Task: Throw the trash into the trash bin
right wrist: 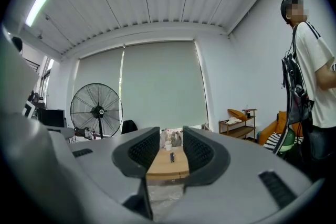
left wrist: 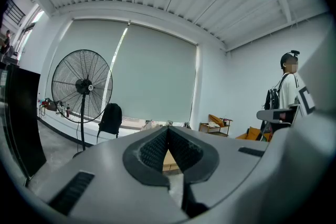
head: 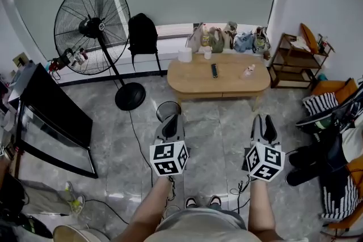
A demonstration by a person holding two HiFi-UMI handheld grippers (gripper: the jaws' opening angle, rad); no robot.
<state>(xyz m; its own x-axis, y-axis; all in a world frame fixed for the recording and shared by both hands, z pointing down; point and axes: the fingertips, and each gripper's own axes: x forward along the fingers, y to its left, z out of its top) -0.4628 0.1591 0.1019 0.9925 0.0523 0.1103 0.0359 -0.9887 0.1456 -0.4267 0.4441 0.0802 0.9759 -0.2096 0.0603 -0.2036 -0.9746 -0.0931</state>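
Observation:
A dark round trash bin (head: 167, 108) stands on the floor by the near left corner of the wooden coffee table (head: 227, 83); my left gripper (head: 172, 119) hangs just in front of it and hides part of its rim. In the left gripper view that gripper (left wrist: 168, 130) is shut, its pads meeting at the tips with nothing between them. My right gripper (head: 264, 120) is held level further right, before the table. Its jaws (right wrist: 171, 136) stand apart and empty, and they frame the table (right wrist: 168, 164) and a black remote (right wrist: 171, 157). On the table lie a white roll (head: 185, 54), a cup (head: 207, 54), the remote (head: 214, 70) and a small bottle (head: 248, 71).
A large standing fan (head: 93, 28) and a black backpack (head: 142, 33) are at the back left, a black TV stand (head: 54, 116) at the left. A wooden shelf (head: 295, 59) and bags are at the right. Cables (head: 136, 139) run over the grey tiled floor. A person (right wrist: 310, 81) stands to my right.

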